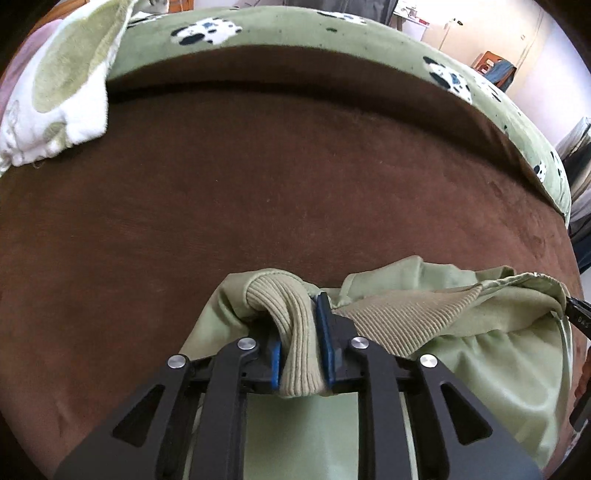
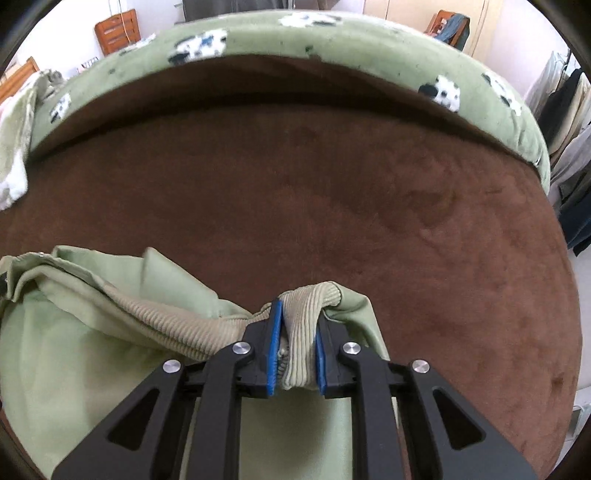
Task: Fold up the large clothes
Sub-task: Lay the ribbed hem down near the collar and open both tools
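Note:
A light green garment with a tan ribbed hem band hangs between both grippers over a brown bed surface. My left gripper is shut on the ribbed band at one end. My right gripper is shut on the band's other end; the band and green cloth sag away to the left. The garment's lower part is hidden under the grippers. The tip of the right gripper shows at the right edge of the left wrist view.
A green blanket with black-and-white patches lies along the bed's far edge, also in the right wrist view. A white and green plush cloth sits at the far left. Hanging clothes and a wooden chair stand beyond the bed.

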A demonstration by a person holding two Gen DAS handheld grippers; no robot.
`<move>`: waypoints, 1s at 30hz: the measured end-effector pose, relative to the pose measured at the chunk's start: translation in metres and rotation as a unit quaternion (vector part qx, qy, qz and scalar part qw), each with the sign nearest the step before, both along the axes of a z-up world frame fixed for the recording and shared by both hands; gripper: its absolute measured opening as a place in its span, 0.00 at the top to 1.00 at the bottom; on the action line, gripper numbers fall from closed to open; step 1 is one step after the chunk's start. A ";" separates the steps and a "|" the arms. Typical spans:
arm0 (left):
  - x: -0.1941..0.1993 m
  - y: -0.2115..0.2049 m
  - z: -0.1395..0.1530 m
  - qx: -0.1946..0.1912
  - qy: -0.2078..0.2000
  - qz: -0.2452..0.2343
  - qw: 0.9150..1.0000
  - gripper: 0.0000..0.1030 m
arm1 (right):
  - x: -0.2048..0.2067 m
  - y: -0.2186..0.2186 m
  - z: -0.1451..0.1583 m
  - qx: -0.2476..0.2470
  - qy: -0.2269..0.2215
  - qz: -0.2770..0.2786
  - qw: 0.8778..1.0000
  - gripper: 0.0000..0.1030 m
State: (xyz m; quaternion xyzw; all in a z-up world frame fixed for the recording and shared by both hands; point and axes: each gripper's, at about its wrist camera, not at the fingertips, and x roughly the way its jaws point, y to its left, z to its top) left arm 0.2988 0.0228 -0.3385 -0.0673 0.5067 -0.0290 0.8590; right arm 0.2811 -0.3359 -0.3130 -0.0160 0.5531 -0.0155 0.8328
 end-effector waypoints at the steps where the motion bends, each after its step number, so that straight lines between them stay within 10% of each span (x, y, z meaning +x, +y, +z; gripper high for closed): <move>1: 0.001 0.000 -0.004 0.001 0.002 -0.005 1.000 0.77 | 0.001 -0.001 -0.006 0.002 0.004 -0.002 1.000 0.81; 10: 0.002 0.008 -0.001 -0.018 -0.003 -0.032 0.999 0.74 | 0.003 -0.001 -0.006 0.014 -0.015 -0.006 1.000 0.51; 14: 0.006 0.012 0.011 -0.024 0.008 -0.047 0.999 0.70 | 0.004 0.002 0.019 -0.021 -0.053 -0.001 0.998 0.16; 26: 0.008 0.020 0.043 -0.070 0.042 -0.071 0.994 0.48 | 0.007 0.000 0.062 -0.044 -0.081 0.043 0.995 0.16; 30: -0.001 0.016 0.067 -0.027 0.006 -0.080 0.996 0.07 | 0.001 -0.001 0.069 -0.035 -0.076 0.045 0.995 0.15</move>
